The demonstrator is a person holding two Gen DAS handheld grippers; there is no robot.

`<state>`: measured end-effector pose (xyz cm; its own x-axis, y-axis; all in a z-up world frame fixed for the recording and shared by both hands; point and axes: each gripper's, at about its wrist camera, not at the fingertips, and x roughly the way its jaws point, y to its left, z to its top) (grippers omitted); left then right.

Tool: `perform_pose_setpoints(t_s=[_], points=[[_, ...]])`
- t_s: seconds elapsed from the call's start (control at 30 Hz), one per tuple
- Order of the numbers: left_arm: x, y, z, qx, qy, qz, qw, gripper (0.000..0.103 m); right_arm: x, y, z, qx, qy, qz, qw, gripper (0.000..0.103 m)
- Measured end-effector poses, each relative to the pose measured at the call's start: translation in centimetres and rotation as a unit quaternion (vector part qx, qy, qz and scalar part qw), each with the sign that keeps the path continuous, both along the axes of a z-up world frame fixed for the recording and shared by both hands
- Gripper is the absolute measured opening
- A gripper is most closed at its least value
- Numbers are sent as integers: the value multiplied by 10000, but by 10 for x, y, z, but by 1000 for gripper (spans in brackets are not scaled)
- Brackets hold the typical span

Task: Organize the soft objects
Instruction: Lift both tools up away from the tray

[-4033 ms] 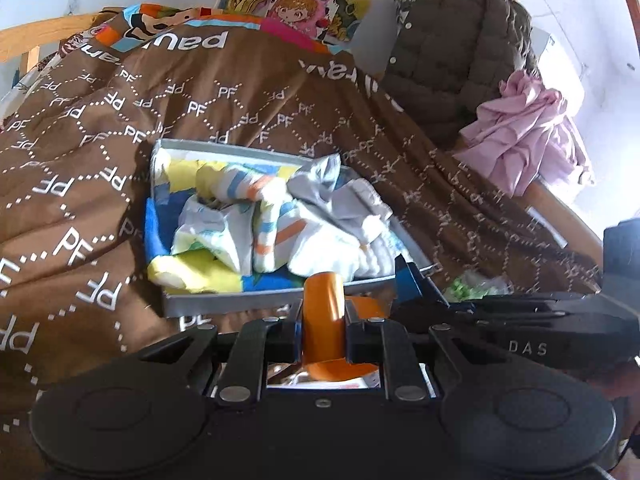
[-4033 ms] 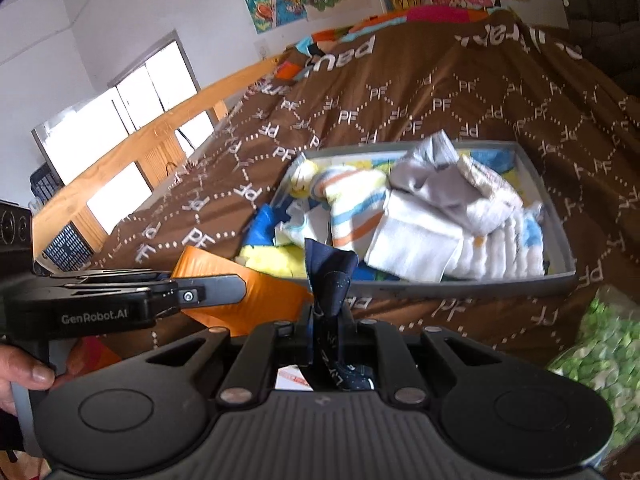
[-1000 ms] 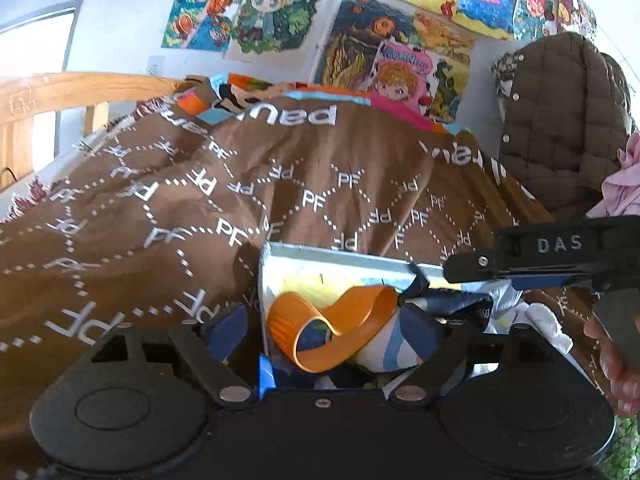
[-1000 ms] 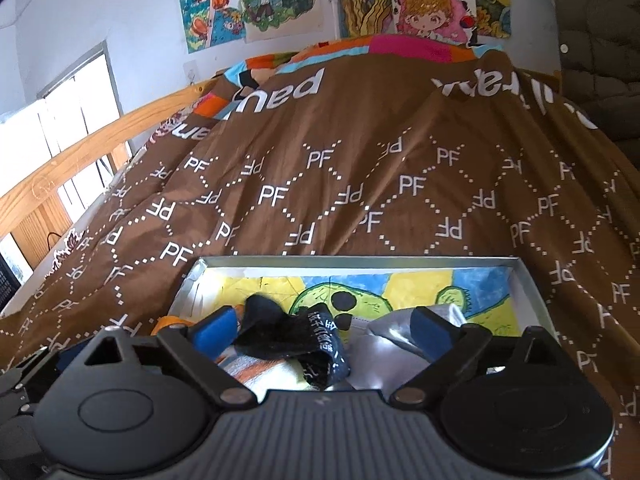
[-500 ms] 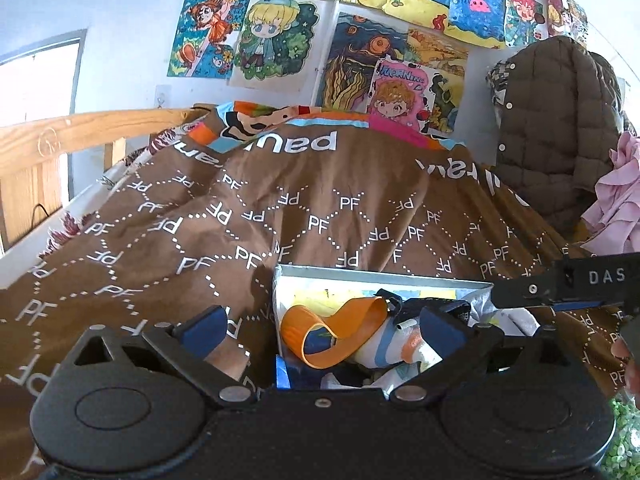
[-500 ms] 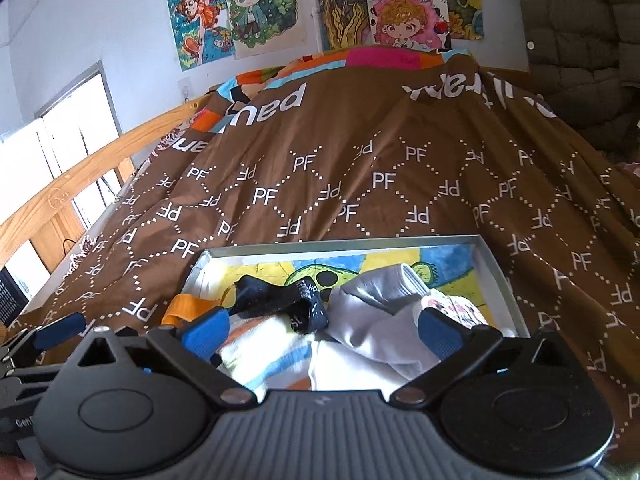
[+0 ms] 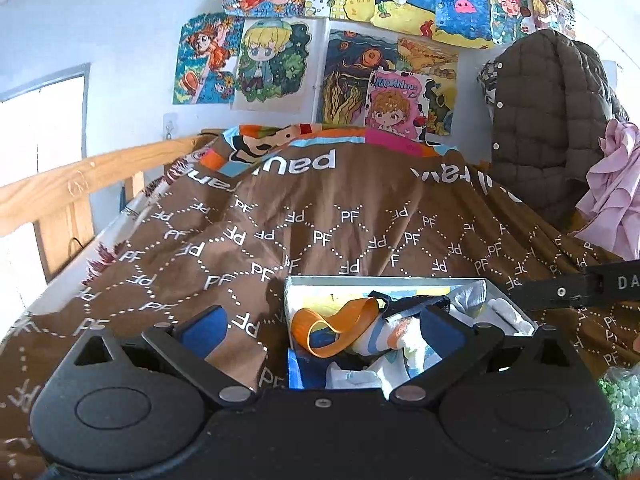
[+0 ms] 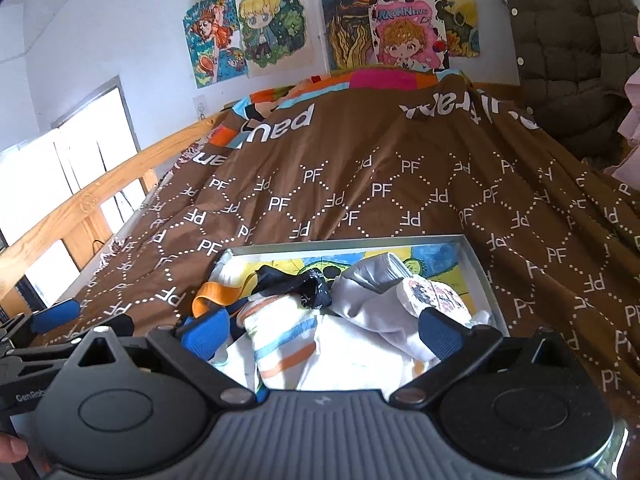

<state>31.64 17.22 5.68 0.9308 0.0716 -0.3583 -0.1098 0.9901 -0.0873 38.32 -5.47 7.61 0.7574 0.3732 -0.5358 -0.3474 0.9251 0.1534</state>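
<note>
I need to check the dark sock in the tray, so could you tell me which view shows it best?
The right wrist view: the dark sock lies unobstructed atop the pile. The left wrist view shows only a strip of it behind the orange band.

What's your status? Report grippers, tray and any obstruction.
Left gripper open, empty. Right gripper open, empty. Orange band and dark sock lie in the grey tray on the soft pile. No obstruction seen.

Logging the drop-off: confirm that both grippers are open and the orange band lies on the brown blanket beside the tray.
One thing is wrong: the orange band lies inside the tray, on the folded cloths, not on the brown blanket. The left wrist view shows it. Both the left gripper and right gripper are open.
</note>
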Motion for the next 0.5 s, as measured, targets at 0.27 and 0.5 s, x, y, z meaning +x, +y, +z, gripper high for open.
perform_pose_setpoints(t_s=[0.27,0.5], points=[[-25,-19,16,198,-72,-31,9998,102,-31,-21,13,93,-137,25,9999,103],[-47,-34,21,189,-117,-103,9997,102,-53,-38,17,136,-149,-8,9998,103]])
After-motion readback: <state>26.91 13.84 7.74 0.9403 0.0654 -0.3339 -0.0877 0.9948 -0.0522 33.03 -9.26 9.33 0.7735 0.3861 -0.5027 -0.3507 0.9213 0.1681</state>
